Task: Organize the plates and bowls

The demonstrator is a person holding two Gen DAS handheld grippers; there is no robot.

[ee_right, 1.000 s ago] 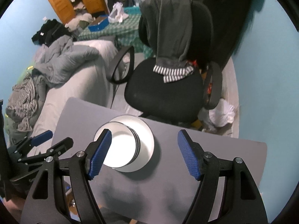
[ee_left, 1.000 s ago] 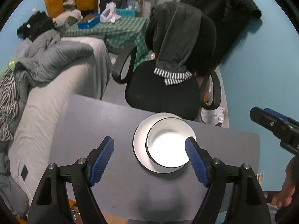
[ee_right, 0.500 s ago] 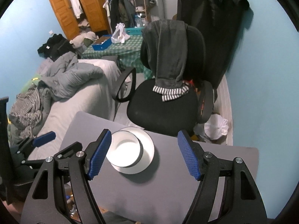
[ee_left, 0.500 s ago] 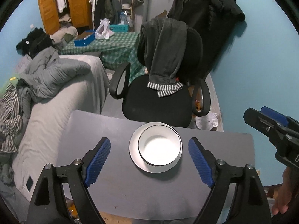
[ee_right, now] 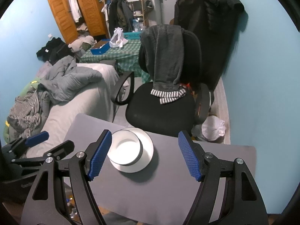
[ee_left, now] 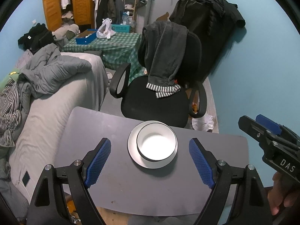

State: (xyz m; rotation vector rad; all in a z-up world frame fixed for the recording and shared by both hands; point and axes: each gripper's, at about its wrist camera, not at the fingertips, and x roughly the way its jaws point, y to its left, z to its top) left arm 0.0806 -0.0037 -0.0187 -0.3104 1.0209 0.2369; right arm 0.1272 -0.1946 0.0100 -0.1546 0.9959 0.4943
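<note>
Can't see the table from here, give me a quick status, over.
Left tool and right tool open, empty. Bowls stacked on plate, table centre. Nothing in the way.

A white bowl [ee_left: 157,144] with a dark rim sits on a white plate [ee_left: 135,156], on a grey counter [ee_left: 116,183]. Both tools have black frames and blue textured pads [ee_left: 98,162]. A black office chair [ee_left: 155,101] carries a dark grey garment [ee_left: 165,52] with black-and-white striped cuffs. The walls are light blue, the wardrobe [ee_right: 88,16] orange-brown, the tablecloth [ee_left: 112,46] green-and-white checked.
</note>
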